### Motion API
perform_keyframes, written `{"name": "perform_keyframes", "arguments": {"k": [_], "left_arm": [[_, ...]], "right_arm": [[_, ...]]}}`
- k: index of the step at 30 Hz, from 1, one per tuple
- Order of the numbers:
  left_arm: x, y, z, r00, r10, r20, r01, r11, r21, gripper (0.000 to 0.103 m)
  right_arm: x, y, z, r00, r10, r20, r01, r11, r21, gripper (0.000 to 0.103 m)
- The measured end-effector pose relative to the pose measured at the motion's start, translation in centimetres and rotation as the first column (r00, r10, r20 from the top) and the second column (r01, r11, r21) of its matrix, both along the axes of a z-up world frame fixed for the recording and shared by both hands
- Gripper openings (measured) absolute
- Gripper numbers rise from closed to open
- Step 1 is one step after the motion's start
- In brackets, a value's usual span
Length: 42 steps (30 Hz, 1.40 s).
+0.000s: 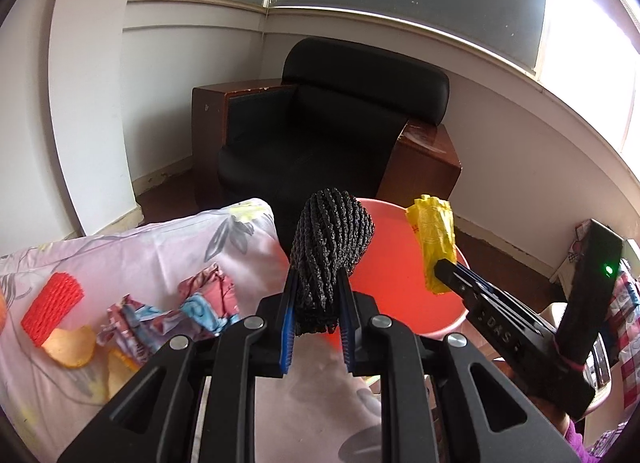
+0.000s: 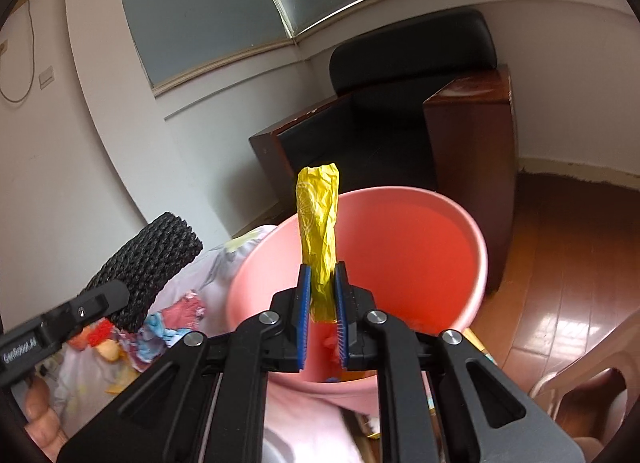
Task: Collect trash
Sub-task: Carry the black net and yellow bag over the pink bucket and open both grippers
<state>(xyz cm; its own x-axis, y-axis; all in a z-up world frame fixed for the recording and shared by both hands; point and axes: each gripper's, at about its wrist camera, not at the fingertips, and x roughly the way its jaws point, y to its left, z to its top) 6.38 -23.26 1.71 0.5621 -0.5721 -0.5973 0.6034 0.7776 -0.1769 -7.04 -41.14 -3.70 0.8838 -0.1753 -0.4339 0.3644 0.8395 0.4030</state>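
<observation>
Both pieces look light and squashy: the left gripper (image 1: 316, 295) fingers pinch the black foam net (image 1: 332, 247) low down, the right gripper (image 2: 323, 303) fingers clamp the crumpled yellow wrapper (image 2: 318, 231) at its base, both near the pink bucket (image 2: 476, 263).

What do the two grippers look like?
Both grippers, left and right, are matte black with silver rivets and blue ribbed pads on the fingers. The right one carries a black box with a green light.
</observation>
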Motion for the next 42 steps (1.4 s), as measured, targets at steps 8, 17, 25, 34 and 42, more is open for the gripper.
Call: {"name": "perform_keyframes", "arguments": {"k": [8,17,25,34,42], "left_arm": [[1.3,-3.5,-1.6,1.000,0.008,-0.022,-0.007,0.999,0.047,0.017],[1.5,-5.8,-2.9,0.999,-0.002,-0.034,0.005,0.996,0.088,0.017],[1.6,-6.0,-3.3,0.999,-0.002,-0.044,0.006,0.995,0.095,0.018],[1.6,-5.6,-3.0,0.999,-0.001,-0.044,0.005,0.996,0.084,0.023],[1.4,-5.4,-2.9,0.999,-0.003,-0.049,0.006,0.997,0.077,0.043]], "right_arm": [[-0.3,-0.9,-0.3,1.000,0.015,0.005,-0.015,1.000,-0.019,0.012],[0.1,-2.6,-0.9,1.000,0.022,0.004,-0.023,1.000,0.021,0.012],[0.6,-2.7,-0.9,1.000,0.024,-0.002,-0.024,0.999,0.032,0.012],[0.7,-2.4,-1.0,1.000,0.023,0.000,-0.023,0.999,0.029,0.012],[0.7,-2.3,-1.2,1.000,0.019,-0.001,-0.019,0.999,0.030,0.012]]}}
